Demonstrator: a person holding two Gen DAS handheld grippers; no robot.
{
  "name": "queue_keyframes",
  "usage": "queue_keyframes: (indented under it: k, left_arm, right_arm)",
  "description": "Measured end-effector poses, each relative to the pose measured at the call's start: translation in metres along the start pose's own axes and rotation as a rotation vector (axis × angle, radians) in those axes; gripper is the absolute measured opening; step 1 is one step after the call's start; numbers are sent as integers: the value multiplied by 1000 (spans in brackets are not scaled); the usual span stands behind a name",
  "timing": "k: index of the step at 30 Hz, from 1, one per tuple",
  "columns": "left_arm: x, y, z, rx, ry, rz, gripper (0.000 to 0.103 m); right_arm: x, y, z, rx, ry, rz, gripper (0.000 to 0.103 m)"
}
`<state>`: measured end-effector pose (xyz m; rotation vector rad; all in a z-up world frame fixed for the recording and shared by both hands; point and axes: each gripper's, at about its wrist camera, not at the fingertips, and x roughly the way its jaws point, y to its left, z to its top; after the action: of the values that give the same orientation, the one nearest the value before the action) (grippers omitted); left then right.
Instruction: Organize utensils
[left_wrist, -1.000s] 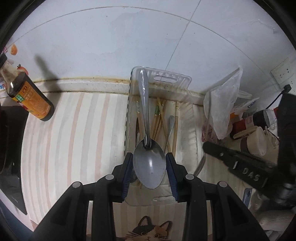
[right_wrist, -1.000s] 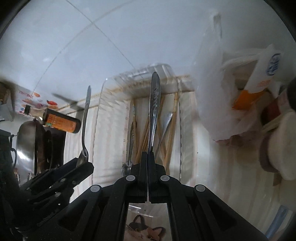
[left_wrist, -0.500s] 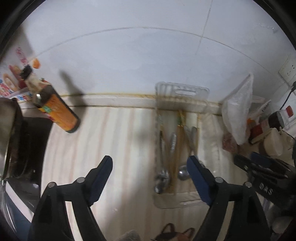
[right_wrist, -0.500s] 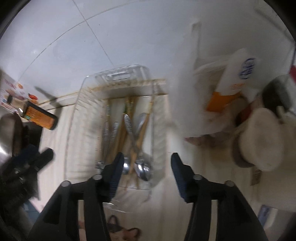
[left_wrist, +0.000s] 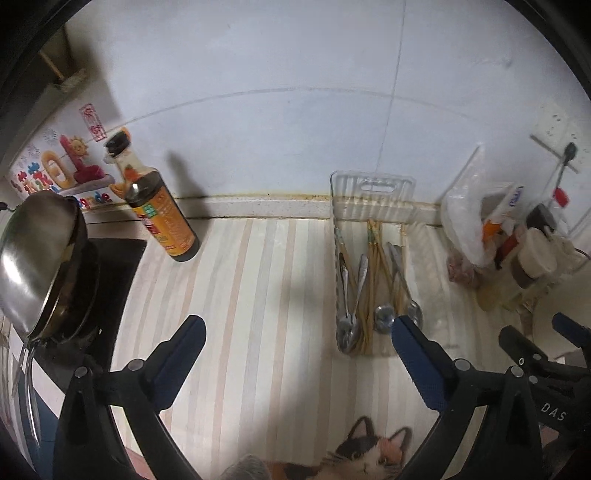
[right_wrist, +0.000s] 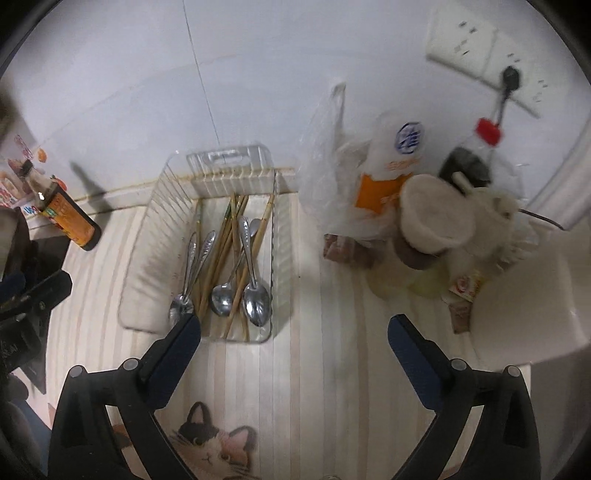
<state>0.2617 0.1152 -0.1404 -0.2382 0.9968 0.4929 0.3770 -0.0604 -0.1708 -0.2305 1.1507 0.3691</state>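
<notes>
Spoons (right_wrist: 255, 295) now dropped among chopsticks (right_wrist: 221, 254), seemingly four.

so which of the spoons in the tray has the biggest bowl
The rightmost spoon, lying by the clear tray's right wall. Its bowl is visibly broader than the middle spoon's and that of the pair on the left.

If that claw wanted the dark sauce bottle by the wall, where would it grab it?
Probably around the straight labelled body of the sauce bottle, coming level from the open counter side. It stands upright by the wall, with a pan on one flank, and its neck is narrower and capped. The left claw is open and empty.
</notes>
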Motion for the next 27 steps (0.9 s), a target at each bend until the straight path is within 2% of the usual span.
queue_keyframes:
  k: [9, 12, 19, 27]
  left_arm:
    - [-102, 7, -39, 19, -131, -57, 103]
    - [-136, 12, -52, 23, -154, -87, 103]
    - [-191, 23, -76, 20, -138, -185, 103]
    - [-239, 27, -93, 27, -167, -230, 103]
  right_arm:
    - [-113, -2, -46, 19, -164, -20, 102]
    - [-148, -2, -64, 33, -195, 0, 102]
    - [-219, -7, -103, 69, -233, 100, 103]
    - [-271, -9, -126, 51, -264, 247, 102]
